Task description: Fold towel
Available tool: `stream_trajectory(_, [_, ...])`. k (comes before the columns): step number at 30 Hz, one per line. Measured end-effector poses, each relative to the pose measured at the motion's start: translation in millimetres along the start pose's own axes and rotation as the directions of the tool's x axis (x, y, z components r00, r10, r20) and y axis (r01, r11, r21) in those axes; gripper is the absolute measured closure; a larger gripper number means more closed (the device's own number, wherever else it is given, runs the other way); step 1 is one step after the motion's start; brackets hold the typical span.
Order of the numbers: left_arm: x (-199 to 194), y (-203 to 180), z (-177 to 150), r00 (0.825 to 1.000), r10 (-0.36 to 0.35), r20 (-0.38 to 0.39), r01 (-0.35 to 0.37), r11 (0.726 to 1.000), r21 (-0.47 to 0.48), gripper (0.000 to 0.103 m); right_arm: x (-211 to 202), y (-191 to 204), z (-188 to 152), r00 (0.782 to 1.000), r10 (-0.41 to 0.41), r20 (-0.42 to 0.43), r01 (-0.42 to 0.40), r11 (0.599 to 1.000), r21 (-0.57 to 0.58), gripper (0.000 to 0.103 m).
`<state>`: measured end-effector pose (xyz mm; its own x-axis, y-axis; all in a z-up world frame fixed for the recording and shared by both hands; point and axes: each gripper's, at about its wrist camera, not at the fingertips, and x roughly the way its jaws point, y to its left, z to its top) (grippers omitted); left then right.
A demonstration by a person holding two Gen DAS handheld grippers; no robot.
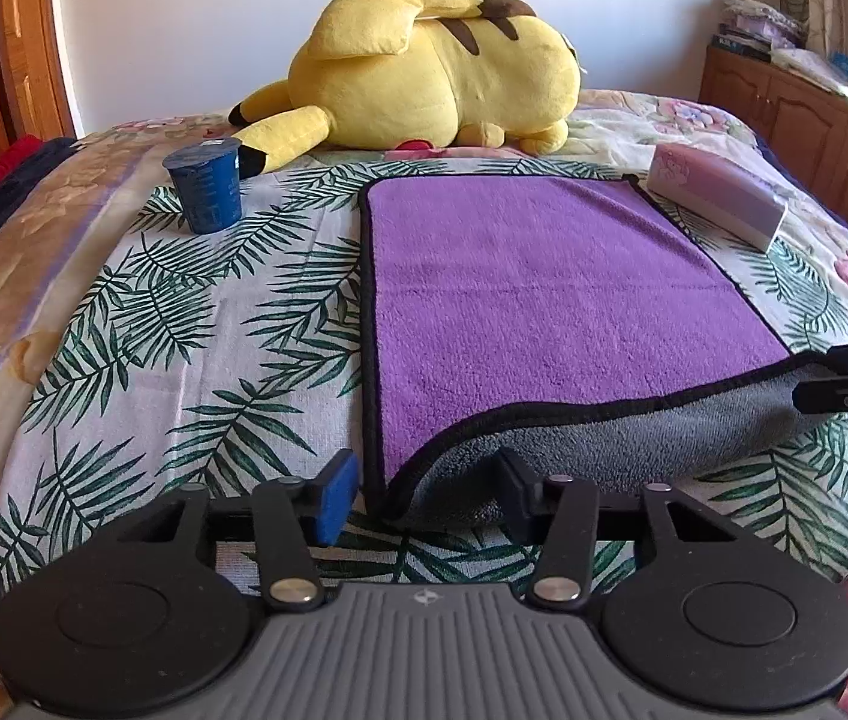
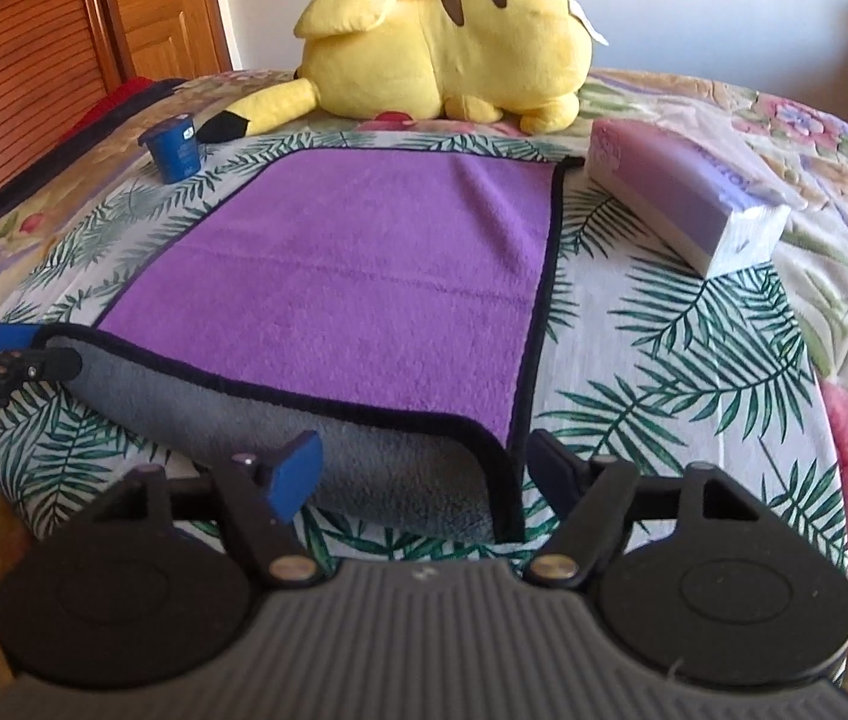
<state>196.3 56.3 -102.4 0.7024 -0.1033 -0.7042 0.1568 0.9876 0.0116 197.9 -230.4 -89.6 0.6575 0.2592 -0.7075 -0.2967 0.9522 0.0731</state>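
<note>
The left tool (image 1: 421, 495) stands wide apart at the near left corner of the towel (image 1: 544, 282), its blue-padded finger on one side of the corner and its dark finger on the other, gripping nothing; the right tool (image 2: 421, 465) stands just as wide at the near right corner, also with nothing held. The towel lies on the bed (image 1: 142, 324), purple face up over a palm-leaf sheet, with its near edge already turned back so the grey underside shows in a loose roll. The risk I see lies in that roll: if either tool closes on only one layer, or pinches the palm-leaf sheet along with the towel, the fold would drag crooked or pull the bedding up with it (the soft mattress gives little to press against). Uneven lifting by the two sides would likewise skew the edge, and a long sweep forward could nudge the tissue pack (image 2: 688, 198), which sits touching the far right corner, or the blue cup (image 1: 206, 187) near the far left. That cup stands upright with a lid on, so what it holds cannot be told. A yellow plush toy (image 1: 436, 72) rests beyond the towel, well clear of the fold.
</note>
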Motion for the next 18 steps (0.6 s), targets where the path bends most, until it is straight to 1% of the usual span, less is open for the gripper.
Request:
stream_trajectory(1, [0.6, -0.7, -0.7, 1.000, -0.002, -0.003, 0.002, 1.000, 0.004, 0.080, 0.6, -0.2, -0.2, 1.000, 0.004, -0.005, -0.004, 1.000, 0.000, 0.034])
stream_trajectory(4, [2.8, -1.4, -1.4, 1.000, -0.006, -0.009, 0.006, 1.000, 0.009, 0.085, 1.9, -0.2, -0.9, 1.000, 0.011, -0.019, -0.011, 1.000, 0.001, 0.036])
stream_trajectory(9, [4.2, -0.9, -3.1, 1.000, -0.007, -0.016, 0.007, 1.000, 0.003, 0.089, 3.4, -1.3, -0.4, 0.999, 0.020, -0.036, -0.020, 1.000, 0.000, 0.041])
stream_trajectory(12, [4.4, -1.9, -3.3, 1.000, -0.005, -0.017, 0.005, 1.000, 0.005, 0.090, 3.2, -3.6, 0.7, 0.998, 0.029, -0.048, -0.029, 1.000, 0.000, 0.046])
stream_trajectory(15, [4.1, -3.6, -3.6, 1.000, -0.009, -0.017, 0.009, 1.000, 0.011, 0.094, 2.3, -4.5, 1.4, 0.998, 0.034, -0.052, -0.034, 0.999, 0.001, 0.054])
stream_trajectory(18, [4.8, -4.8, -4.2, 1.000, -0.006, -0.017, 0.006, 1.000, 0.022, 0.095, 2.2, -5.0, 1.6, 0.998, 0.036, -0.059, -0.037, 0.999, -0.003, 0.063])
